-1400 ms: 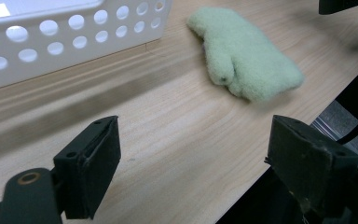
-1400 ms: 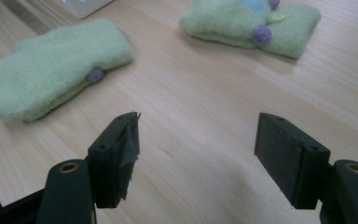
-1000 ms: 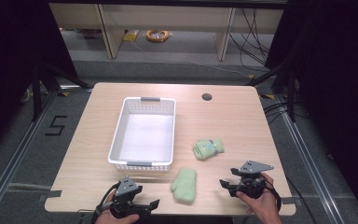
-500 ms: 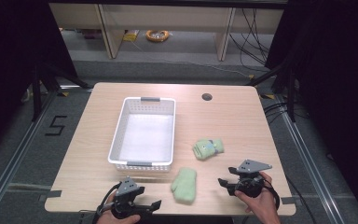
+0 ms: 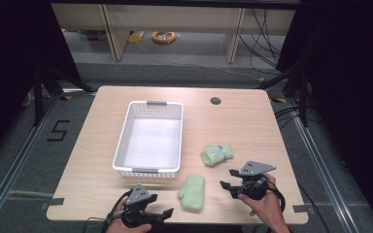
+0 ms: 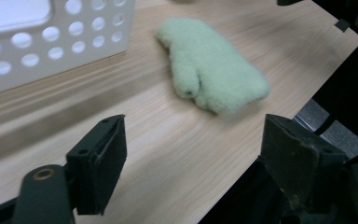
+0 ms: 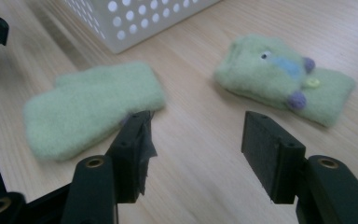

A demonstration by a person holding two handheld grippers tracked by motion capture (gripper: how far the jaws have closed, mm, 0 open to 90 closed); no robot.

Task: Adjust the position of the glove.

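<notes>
Just beyond both open fingers: mitten

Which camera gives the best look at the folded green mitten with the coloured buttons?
The right gripper view: the folded green mitten with coloured buttons lies close and sharp, buttons plain. In the high view it is small, right of the white perforated plastic basket.

In the left gripper view the white basket is cut off by the top and left edges, and the plain green mitten looks soft and blurred at its far end. In the right gripper view the left finger hides part of that mitten's edge. In the high view the bottom edge cuts off the person's forearms, and the folded mitten's small decorations are too small to tell.
</notes>
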